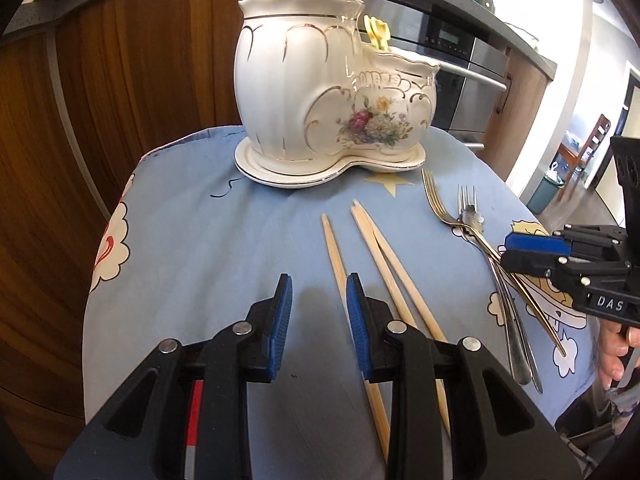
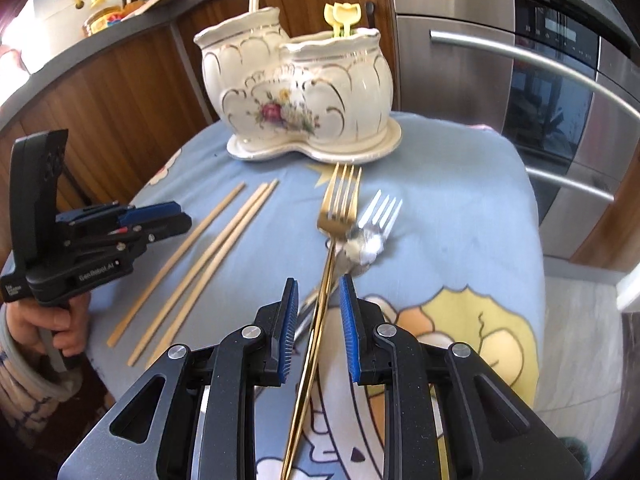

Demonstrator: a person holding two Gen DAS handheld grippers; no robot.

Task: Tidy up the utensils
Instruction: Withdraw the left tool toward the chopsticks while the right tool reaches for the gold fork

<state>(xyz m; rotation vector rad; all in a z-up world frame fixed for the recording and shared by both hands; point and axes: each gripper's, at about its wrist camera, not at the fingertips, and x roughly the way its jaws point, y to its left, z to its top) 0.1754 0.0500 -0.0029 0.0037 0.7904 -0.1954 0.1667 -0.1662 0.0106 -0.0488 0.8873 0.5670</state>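
A white flowered ceramic holder point(image 1: 312, 92) point(image 2: 304, 92) with two compartments stands on its saucer at the far side of the blue cloth. Chopsticks stick out of its tall compartment, and yellow plastic utensils point(image 2: 343, 16) out of the low one. Three loose chopsticks point(image 1: 360, 248) point(image 2: 224, 240) lie on the cloth. A gold fork point(image 1: 434, 200) point(image 2: 338, 208), a silver fork point(image 1: 468, 200) point(image 2: 380, 216) and other silver handles lie to their right. My left gripper point(image 1: 318, 300) is open just left of the chopsticks, with nothing between its fingers. My right gripper point(image 2: 319, 304) is open, the gold fork's handle running between its pads without touching them.
The blue cartoon-print cloth point(image 1: 200, 240) covers a small table that drops off on all sides. Wooden cabinet fronts point(image 1: 140, 60) stand behind it, and a stainless oven with bar handles point(image 2: 520, 80) to the right. A person's hand point(image 2: 48, 320) holds the left gripper.
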